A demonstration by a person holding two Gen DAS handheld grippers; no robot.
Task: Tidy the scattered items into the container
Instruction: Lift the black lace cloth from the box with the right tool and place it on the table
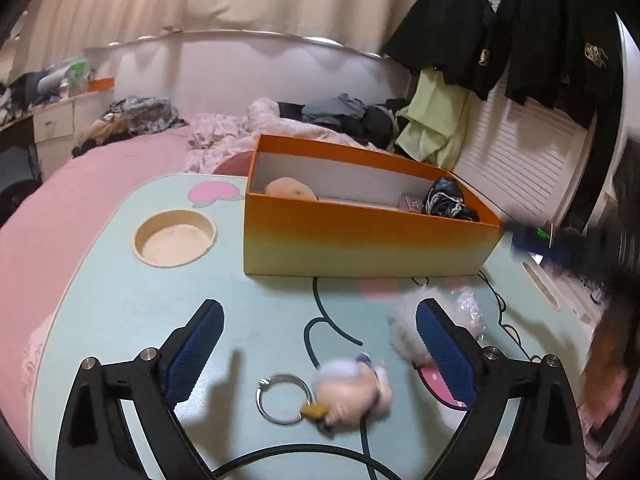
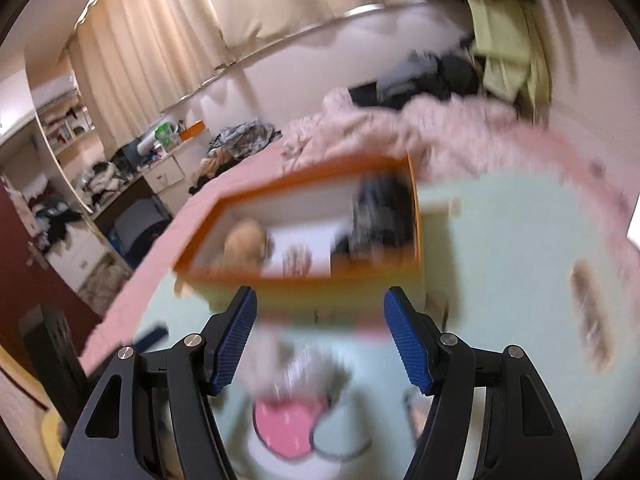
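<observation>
Nearest my left gripper, jaws spread wide and empty, lies the plush keychain on the table, unboxed; right gripper open, empty, facing the orange box.

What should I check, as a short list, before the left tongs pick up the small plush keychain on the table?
1. Left tongs open wide with nothing held: ok.
2. Plush keychain lies between their fingers, on the table: ok.
3. Its metal ring lies free beside it: ok.
4. Orange box open on top, with room inside: ok.
5. Fluffy white pompom close to one finger, may be caught: not ok.
6. Right tongs out of the way: cannot tell, the view is blurred.
</observation>
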